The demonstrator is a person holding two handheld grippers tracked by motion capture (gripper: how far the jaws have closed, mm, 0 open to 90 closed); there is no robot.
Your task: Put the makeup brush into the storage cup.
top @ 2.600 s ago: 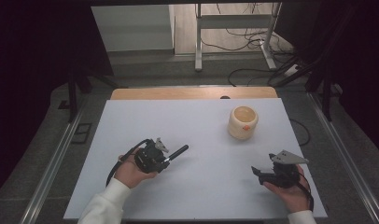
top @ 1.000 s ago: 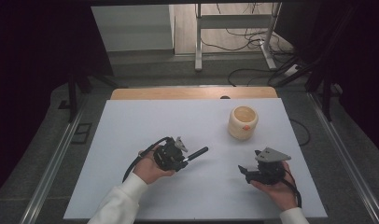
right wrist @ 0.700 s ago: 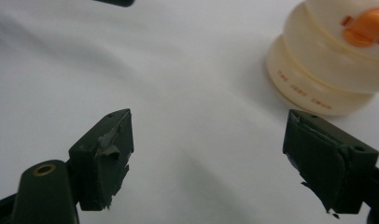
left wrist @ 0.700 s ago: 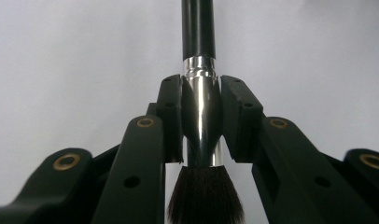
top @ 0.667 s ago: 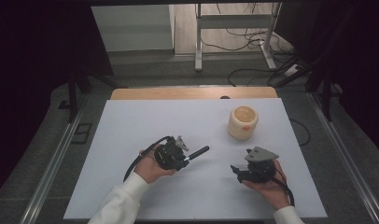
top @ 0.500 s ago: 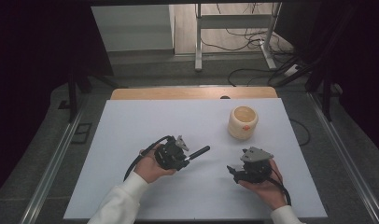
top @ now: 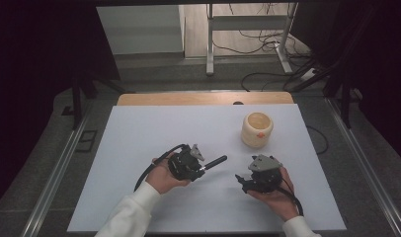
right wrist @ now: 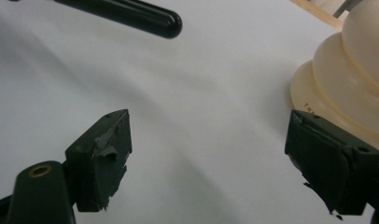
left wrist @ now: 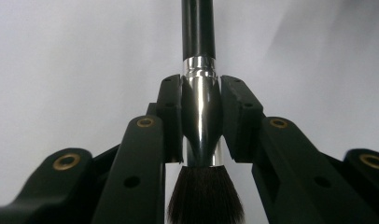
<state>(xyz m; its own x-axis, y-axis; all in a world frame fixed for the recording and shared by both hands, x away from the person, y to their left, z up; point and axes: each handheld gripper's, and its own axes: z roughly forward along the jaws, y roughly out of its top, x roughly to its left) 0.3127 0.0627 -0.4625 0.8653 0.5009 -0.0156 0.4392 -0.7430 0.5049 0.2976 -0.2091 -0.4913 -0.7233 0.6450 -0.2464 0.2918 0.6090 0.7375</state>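
One brush (left wrist: 200, 116) is clamped by the left gripper (top: 184, 163); its two black jaws are closed on the shiny chrome ferrule, with dark soft bristles below and a glossy black round handle (top: 214, 161) pointing out over the white matte table (top: 139, 138); the handle's rounded end (right wrist: 169, 23) is also seen in the right gripper view. The right gripper (right wrist: 208, 154) is held wide apart and nothing is gripped between its two worn, scuffed pads. One cream ribbed holder (top: 257, 129), round and smooth, is placed near it on the table; small brown lettering on its base cannot be read.
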